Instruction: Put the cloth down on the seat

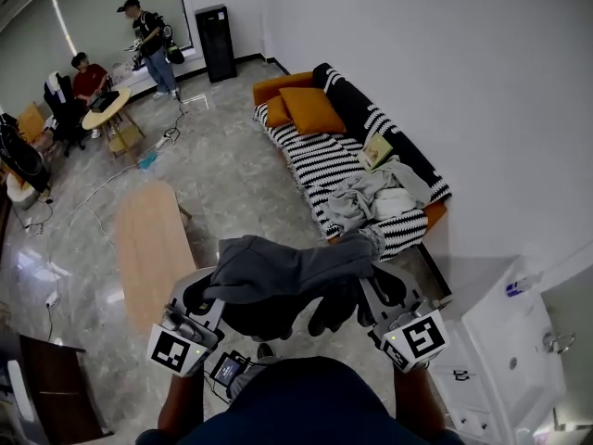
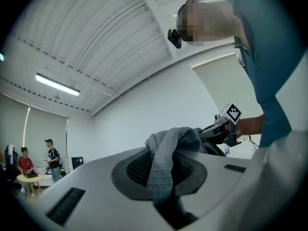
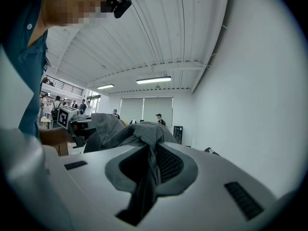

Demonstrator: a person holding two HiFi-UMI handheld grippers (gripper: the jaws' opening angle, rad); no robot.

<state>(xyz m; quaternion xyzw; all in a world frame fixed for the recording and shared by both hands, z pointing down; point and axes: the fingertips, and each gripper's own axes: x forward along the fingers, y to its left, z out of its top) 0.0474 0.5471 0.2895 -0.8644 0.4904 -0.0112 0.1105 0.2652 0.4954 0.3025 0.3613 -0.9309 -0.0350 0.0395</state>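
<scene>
Task is judged part done: the grey cloth is held up in the air in front of the body and is not yet laid down. It is spanned between the left gripper and the right gripper, one end in each. In the left gripper view the jaws are seen clamped tight on a fold of the cloth, which runs down through the gap. The same is seen in the right gripper view, jaws pinched on the fabric. Pickup is counted as done; the carry to the striped sofa seat, lowering and release are left.

The sofa is seen ahead and to the right, well apart from the cloth. Its far end is taken by orange cushions, its near end by a heap of laundry with a book just beyond. A bare striped stretch is left between them and is judged the likeliest drop spot. Open floor is seen up to the sofa's front edge, so the approach is judged free. A wooden table is at the left and a white cabinet is near at the right, to be kept clear of. The wall is right behind the sofa back, so little room is given for overshoot
</scene>
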